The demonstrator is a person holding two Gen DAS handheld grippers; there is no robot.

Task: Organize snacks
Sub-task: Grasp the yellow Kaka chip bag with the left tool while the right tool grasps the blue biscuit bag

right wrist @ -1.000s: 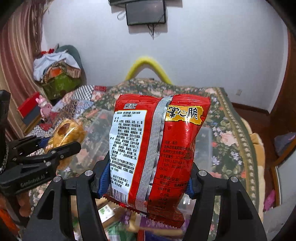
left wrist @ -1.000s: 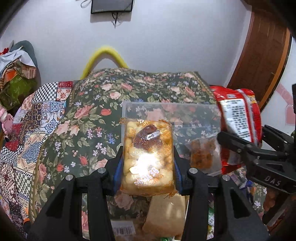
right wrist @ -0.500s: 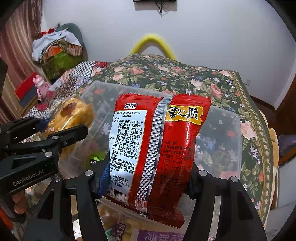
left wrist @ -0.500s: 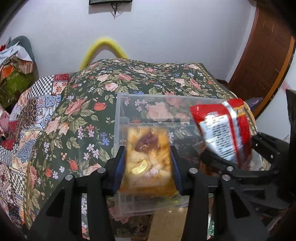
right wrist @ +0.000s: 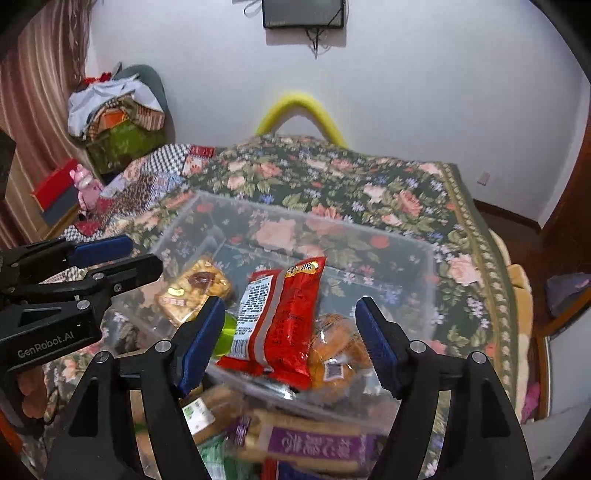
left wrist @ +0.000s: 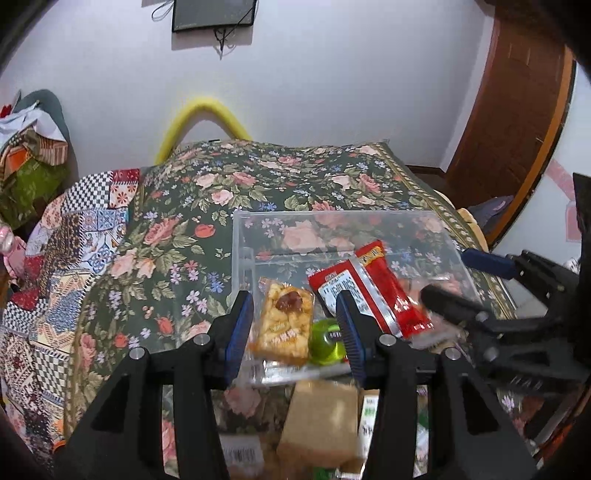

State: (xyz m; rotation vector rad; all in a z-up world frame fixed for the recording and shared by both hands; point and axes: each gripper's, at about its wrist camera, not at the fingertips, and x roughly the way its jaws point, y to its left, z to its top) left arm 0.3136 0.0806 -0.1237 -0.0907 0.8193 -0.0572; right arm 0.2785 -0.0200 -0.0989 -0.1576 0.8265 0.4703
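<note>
While the left gripper (left wrist: 295, 328) stands spread wide and empty above the clear plastic bin (left wrist: 240, 251), the left wrist view shows the yellow rice-cracker pack (left wrist: 284, 325) lying inside the bin beside a green jelly cup (left wrist: 327, 341) and the red snack bag (left wrist: 369, 291). Seen from the right wrist, the right gripper (right wrist: 291, 339) likewise gapes with nothing between its pads, and the red snack bag (right wrist: 280, 314) rests in the bin (right wrist: 424, 258) against a wrapped bun (right wrist: 340, 350).

White wall (left wrist: 332, 74) behind the bed, evenly lit. Dark screen (right wrist: 303, 13) mounted high on it, cable hanging below. Bed covered by a dark green floral bedspread (left wrist: 258, 192); patchwork quilt (left wrist: 74, 240) on its left side. Yellow curved tube (right wrist: 301, 107) at the head of the bed. Brown wooden door (left wrist: 517, 110) at right. Striped curtain (right wrist: 33, 92) at left, pile of clothes (right wrist: 114, 110) beside it.
</note>
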